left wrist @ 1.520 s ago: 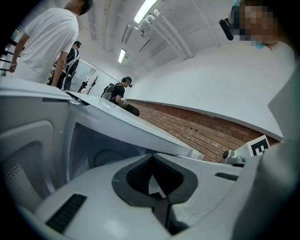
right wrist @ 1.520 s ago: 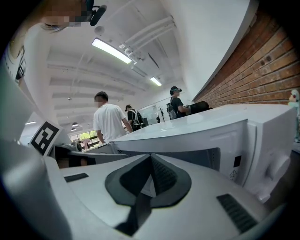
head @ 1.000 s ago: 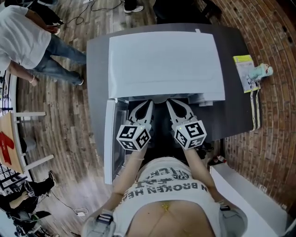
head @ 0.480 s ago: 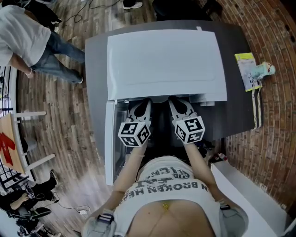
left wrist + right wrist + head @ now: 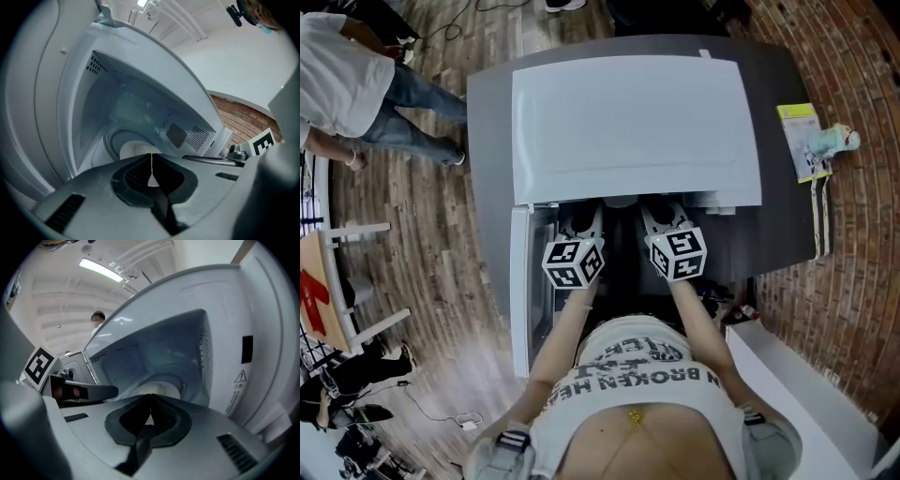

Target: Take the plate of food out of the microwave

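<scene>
Grey table on plank floor by brick wall bears microwave; left gripper and right gripper jaws pressed together.

The person's shirt bore dark capitals reading "N BROKEN HE", both ends of the line lost in folds; the row above it could not be read. Near the right edge of the microwave's front stood a warning triangle with an exclamation mark, the print beneath too small to read
</scene>
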Motion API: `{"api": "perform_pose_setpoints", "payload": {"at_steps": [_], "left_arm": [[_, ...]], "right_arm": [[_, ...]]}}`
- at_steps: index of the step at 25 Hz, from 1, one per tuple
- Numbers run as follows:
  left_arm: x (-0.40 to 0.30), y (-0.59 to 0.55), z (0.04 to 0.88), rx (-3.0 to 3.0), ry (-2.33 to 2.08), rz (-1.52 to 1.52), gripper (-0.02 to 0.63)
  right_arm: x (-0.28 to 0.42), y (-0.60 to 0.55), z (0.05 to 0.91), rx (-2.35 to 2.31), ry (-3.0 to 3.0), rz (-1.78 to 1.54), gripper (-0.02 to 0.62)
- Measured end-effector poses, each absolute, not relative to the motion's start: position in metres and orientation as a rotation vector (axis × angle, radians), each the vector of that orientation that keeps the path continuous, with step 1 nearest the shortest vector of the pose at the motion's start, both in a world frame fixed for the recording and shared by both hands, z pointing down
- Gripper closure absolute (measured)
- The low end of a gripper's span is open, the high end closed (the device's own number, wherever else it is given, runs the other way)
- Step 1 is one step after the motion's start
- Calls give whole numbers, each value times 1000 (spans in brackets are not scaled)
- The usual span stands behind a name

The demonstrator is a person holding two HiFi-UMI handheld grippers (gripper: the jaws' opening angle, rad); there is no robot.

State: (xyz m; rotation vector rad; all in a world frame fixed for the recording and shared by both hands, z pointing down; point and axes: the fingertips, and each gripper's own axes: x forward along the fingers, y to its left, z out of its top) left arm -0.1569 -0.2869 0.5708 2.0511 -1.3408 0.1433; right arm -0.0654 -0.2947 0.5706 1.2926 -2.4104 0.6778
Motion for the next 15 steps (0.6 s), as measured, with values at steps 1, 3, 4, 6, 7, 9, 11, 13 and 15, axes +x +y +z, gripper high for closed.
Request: {"api": "perform_pose_setpoints", "payload": {"at_steps": [1, 3, 4, 6, 7, 9, 11, 13, 15], "left_arm": [[-157, -287, 573, 2048, -1341, 148, 598], [-157, -289, 578, 2039, -1340, 156, 598], [-157, -290, 581, 2033, -1339, 160, 598], [-158, -291, 585, 2024, -1340, 167, 598], [-159, -291, 587, 2020, -1341, 171, 598], [-161, -292, 591, 2007, -1345, 174, 598], [-164, -293, 597, 1987, -1343, 172, 598], [-167, -294, 603, 1962, -1340, 172, 598], [-171, -295, 608, 1932, -1352, 170, 597]], "right_arm": [[-65, -295, 574, 1292, -2403, 684, 588], [-64, -296, 580, 1287, -2388, 691, 588], [-64, -297, 583, 1283, -2380, 692, 588], [-63, -298, 588, 1273, -2366, 687, 588], [-63, -298, 590, 1270, -2361, 685, 588], [-62, -300, 594, 1275, -2351, 691, 588], [-61, -303, 597, 1295, -2341, 697, 586], [-58, -307, 599, 1330, -2343, 713, 586], [-55, -310, 600, 1361, -2344, 749, 581]]}}
